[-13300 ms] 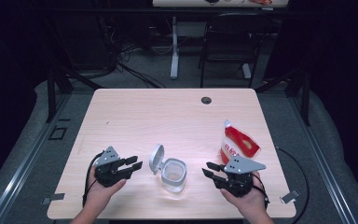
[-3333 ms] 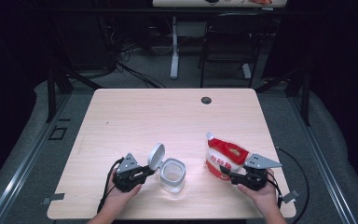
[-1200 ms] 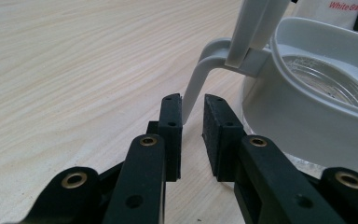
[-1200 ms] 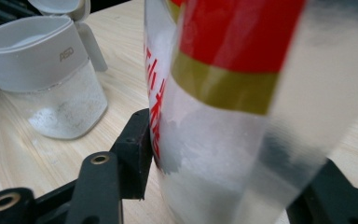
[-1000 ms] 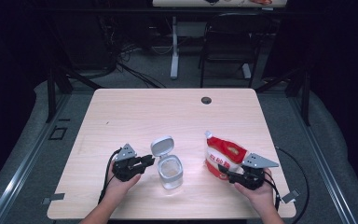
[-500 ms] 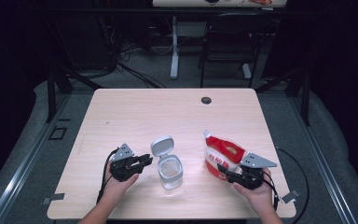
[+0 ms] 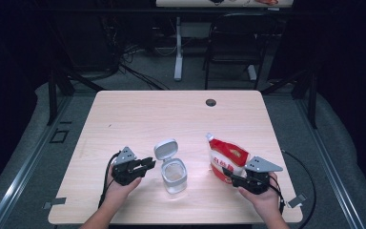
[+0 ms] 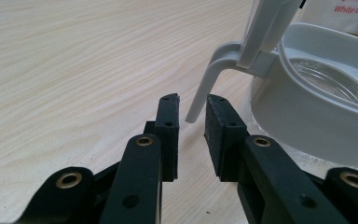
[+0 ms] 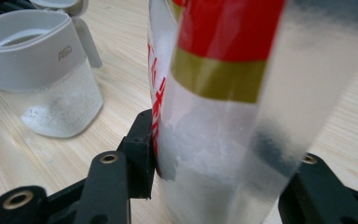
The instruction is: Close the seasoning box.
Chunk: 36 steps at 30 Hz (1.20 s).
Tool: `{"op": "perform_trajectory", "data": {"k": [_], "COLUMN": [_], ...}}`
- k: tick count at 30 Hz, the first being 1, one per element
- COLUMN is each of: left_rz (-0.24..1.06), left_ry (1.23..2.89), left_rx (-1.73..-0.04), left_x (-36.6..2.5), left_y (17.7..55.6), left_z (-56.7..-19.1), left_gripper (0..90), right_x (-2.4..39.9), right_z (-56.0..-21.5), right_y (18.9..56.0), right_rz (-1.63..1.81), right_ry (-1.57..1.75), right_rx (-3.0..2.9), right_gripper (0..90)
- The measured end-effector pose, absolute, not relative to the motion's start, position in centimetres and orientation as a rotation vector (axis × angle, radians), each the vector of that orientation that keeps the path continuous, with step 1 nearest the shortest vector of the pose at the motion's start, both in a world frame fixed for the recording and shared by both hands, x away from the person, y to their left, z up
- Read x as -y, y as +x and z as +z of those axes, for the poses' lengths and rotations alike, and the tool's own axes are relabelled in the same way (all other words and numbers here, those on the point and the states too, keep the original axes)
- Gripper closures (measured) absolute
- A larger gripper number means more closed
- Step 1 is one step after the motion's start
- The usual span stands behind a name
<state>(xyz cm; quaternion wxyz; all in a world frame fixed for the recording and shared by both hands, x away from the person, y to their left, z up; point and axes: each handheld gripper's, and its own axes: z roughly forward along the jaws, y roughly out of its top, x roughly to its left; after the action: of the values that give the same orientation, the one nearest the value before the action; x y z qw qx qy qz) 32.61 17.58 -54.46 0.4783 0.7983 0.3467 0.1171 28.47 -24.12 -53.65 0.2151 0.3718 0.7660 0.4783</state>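
A clear jar [image 7: 174,175] with a grey collar stands near the table's front edge, its hinged lid [image 7: 166,149] flipped up and back. My left gripper [image 7: 151,163] lies just left of it. In the left gripper view its jaws [image 8: 191,100] stand a little apart, and the tip of the lid's white tab [image 8: 200,93] hangs just past them, untouched. To the right of the jar, a red and white bag [image 7: 228,160] of white grains leans toward it. My right gripper [image 7: 228,172] is shut on the bag's lower part [image 9: 214,116], and the jar [image 9: 46,84] is at the upper left of the right gripper view.
The wooden table [image 7: 171,109] has a round cable hole [image 7: 211,102] near its far edge. Beyond the table are a dark chair [image 7: 233,43] and a white desk leg [image 7: 177,47]. Cables trail from both grippers over the front edge.
Since the earliest frame the right gripper has taken hold of the bag and tipped it toward the jar, and the lid has swung further back. Over the last second hardly anything has moved.
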Motion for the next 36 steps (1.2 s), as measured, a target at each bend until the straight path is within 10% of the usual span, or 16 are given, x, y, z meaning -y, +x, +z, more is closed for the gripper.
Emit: {"op": "perform_trajectory", "data": {"k": [36], "left_rz": [0.290], "left_ry": [1.943], "left_rx": [-0.859], "left_x": [-17.7], "left_y": [32.6], "left_z": [-54.5], "left_gripper": [74.3], "right_x": [23.2], "right_z": [-49.9], "right_y": [25.7], "right_rz": [1.072], "right_ry": [0.795], "right_rx": [-1.972], "right_gripper": [52.6]}}
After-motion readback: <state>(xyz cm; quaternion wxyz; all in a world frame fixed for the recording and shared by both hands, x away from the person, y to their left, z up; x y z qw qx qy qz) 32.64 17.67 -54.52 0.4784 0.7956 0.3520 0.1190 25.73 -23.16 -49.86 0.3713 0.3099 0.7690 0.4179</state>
